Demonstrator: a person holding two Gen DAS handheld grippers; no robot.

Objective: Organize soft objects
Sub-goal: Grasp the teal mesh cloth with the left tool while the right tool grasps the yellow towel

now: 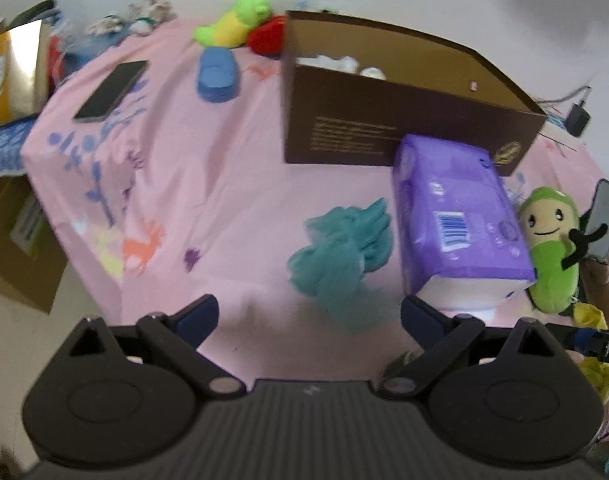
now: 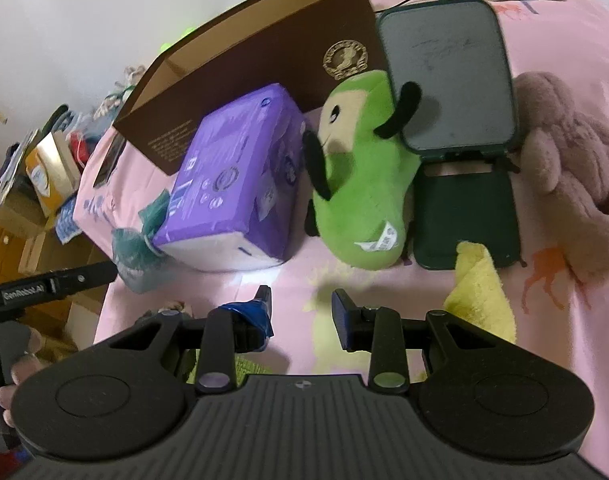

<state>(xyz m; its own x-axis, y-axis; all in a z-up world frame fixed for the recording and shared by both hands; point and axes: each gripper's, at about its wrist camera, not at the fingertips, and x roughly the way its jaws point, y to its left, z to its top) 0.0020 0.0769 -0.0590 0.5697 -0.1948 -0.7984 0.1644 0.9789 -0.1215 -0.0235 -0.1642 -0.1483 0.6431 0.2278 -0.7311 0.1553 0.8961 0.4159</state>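
Observation:
A brown cardboard box (image 1: 384,128) (image 2: 240,68) stands on the pink sheet with white soft things inside. A purple tissue pack (image 1: 460,224) (image 2: 232,184) lies in front of it. A teal mesh puff (image 1: 344,248) (image 2: 140,240) lies left of the pack. A green plush with a smiling face (image 1: 552,248) (image 2: 360,184) leans against the pack's right side. My left gripper (image 1: 308,316) hovers open just before the teal puff, holding nothing. My right gripper (image 2: 300,304) hangs open over bare sheet short of the green plush, nothing between its fingers.
A phone (image 2: 448,80) on a dark stand (image 2: 468,216), a yellow cloth (image 2: 484,292) and a pink-brown plush (image 2: 572,168) lie right of the green plush. Farther back are a second phone (image 1: 112,92), a blue case (image 1: 218,76), and green-yellow (image 1: 236,20) and red (image 1: 268,36) plushes.

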